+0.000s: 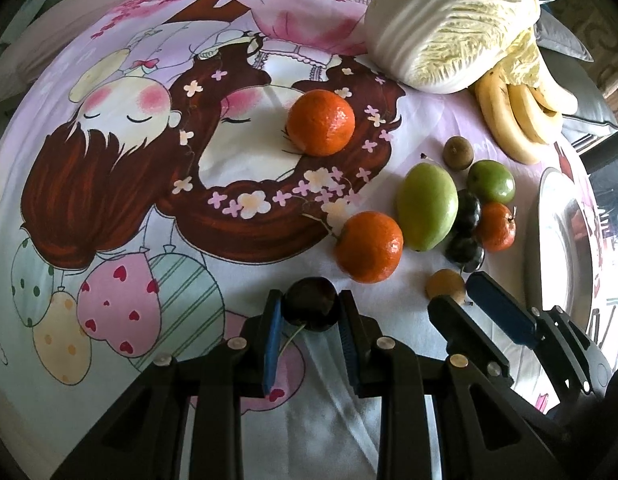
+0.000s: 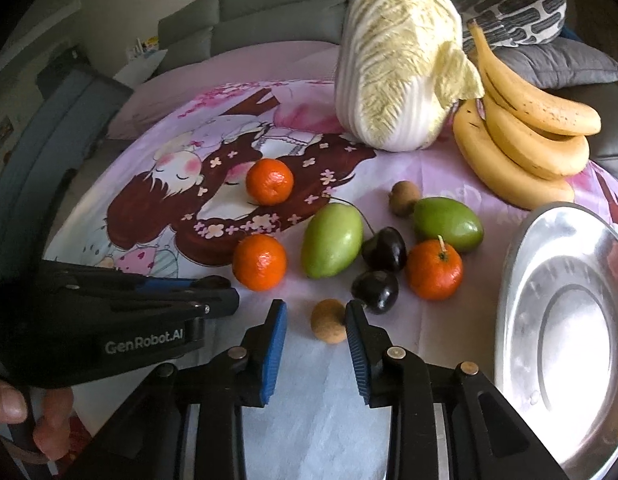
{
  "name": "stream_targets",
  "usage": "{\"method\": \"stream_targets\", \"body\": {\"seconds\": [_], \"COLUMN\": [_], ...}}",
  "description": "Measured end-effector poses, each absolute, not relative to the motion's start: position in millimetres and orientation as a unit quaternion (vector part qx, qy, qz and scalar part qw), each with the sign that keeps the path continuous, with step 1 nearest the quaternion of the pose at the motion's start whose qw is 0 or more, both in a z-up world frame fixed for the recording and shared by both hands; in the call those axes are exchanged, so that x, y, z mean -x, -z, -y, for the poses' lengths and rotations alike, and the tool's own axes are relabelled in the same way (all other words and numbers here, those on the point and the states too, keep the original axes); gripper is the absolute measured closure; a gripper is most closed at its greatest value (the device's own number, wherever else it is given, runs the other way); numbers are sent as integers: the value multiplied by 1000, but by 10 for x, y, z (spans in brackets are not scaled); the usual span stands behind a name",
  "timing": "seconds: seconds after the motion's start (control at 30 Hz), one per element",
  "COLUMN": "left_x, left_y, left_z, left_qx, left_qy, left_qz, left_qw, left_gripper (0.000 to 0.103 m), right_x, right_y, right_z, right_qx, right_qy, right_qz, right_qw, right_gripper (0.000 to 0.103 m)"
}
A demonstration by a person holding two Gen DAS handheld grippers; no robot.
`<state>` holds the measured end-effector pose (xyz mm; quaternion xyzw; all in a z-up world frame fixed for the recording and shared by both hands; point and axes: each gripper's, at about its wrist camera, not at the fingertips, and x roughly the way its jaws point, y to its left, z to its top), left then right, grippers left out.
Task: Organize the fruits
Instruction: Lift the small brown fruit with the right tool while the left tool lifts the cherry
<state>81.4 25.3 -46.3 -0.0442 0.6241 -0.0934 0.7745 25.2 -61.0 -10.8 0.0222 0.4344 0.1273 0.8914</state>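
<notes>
My left gripper (image 1: 312, 308) is shut on a dark cherry (image 1: 311, 302) just above the printed cloth (image 1: 109, 160). My right gripper (image 2: 316, 320) stands open, and a small tan longan (image 2: 329, 320) lies on the cloth between its tips, close to the right pad. Beyond it lie three tangerines (image 2: 260, 262) (image 2: 269, 182) (image 2: 435, 270), two green mangoes (image 2: 332, 240) (image 2: 448, 222), two more dark cherries (image 2: 385, 254) (image 2: 376, 286) and a second longan (image 2: 404, 198). An empty metal plate (image 2: 521, 260) sits at the right.
A napa cabbage (image 2: 397, 64) and a bunch of bananas (image 2: 525, 140) lie at the back right of the cloth. A grey sofa (image 2: 269, 12) with cushions (image 2: 549, 64) stands behind. In the right wrist view a hand (image 2: 13, 404) holds the left gripper (image 2: 221, 294) at the left.
</notes>
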Motion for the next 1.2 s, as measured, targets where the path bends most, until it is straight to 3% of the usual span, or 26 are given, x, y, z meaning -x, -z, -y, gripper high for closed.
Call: {"method": "stream_targets", "body": {"seconds": [0.57,0.97,1.07,1.2], "left_x": [-795,-794,-791,-790], "left_y": [448,443,438,436], "left_z": [-254,-223,-216,-217], "left_qx": [38,37,37,37], "left_qy": [92,92,92,92], "left_qz": [-626,-626,-626,-627], "left_qw": [774,774,773,773], "left_gripper": [75,75,75,75], "right_x": [-321,-345,-340,-331], "right_y": [219,278,251,242], "right_z": [548,633,648,684], "right_qx": [33,-8,-9,-20], "right_qy": [-99,-103,-102,-103], "right_qz": [-435,-450,-447,-448], "right_qw": [895,887,889,888], "right_gripper": [69,70,77,77]}}
